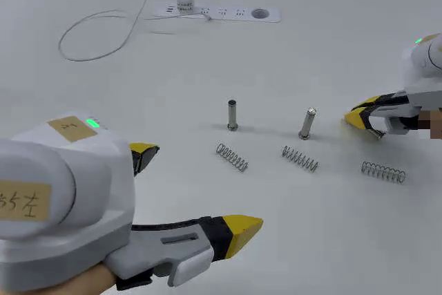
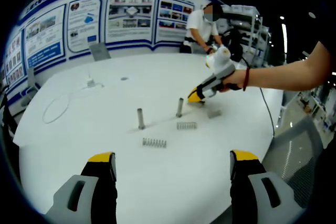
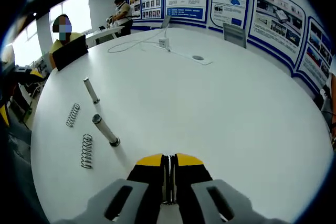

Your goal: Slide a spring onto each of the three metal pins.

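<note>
Now the left gripper [image 1: 192, 188] is close to the person, over the white counter [image 1: 311, 240], with its fingers wide open and nothing in them. Over on the other side, the right gripper [image 1: 360, 119] has its fingers closed on a thin metal piece that looks like the third pin [image 1: 376, 133]. The first pin [image 1: 232, 115] stands straight up. The second pin [image 1: 307, 124] stands near it and leans a little. Three springs lie flat in a row just in front of the pins: the first spring [image 1: 232, 157], the second spring [image 1: 300, 159] and the third spring [image 1: 383, 172]. A power strip [image 1: 221, 12] lies at the far side.
</note>
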Motion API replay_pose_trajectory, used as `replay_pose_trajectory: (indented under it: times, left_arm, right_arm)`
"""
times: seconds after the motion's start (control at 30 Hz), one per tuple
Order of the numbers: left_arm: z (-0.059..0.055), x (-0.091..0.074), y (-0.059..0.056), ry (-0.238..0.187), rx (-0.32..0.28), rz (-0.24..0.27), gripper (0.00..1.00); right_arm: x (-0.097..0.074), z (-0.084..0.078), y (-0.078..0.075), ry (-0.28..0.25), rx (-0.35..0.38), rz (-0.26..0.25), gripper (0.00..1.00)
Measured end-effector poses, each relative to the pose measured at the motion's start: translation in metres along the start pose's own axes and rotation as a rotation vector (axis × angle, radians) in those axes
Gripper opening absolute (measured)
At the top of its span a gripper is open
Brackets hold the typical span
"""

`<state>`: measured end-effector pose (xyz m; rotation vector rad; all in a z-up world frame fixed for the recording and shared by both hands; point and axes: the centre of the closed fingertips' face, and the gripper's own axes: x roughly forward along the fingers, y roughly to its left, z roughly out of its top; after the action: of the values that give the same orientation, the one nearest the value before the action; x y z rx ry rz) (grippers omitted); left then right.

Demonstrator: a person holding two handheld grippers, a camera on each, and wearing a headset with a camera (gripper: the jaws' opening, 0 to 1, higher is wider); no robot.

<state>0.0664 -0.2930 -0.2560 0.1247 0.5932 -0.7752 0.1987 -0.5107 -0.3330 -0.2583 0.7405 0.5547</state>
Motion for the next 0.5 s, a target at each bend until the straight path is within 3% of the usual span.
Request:
replay_pose_trajectory:
  times: [0.17,0.5]
  left_arm:
    - [0.001,0.000,-0.001,-0.005,0.001,-0.001,0.91]
    - [0.005,-0.002,-0.003,-0.023,0.002,-0.007,0.91]
  right_arm:
    - [-0.005,0.007,0.003,-0.011,-0.015,0.005,0.08]
    - [-0.021,0.016,-0.002,-0.045,0.011,-0.039,0.08]
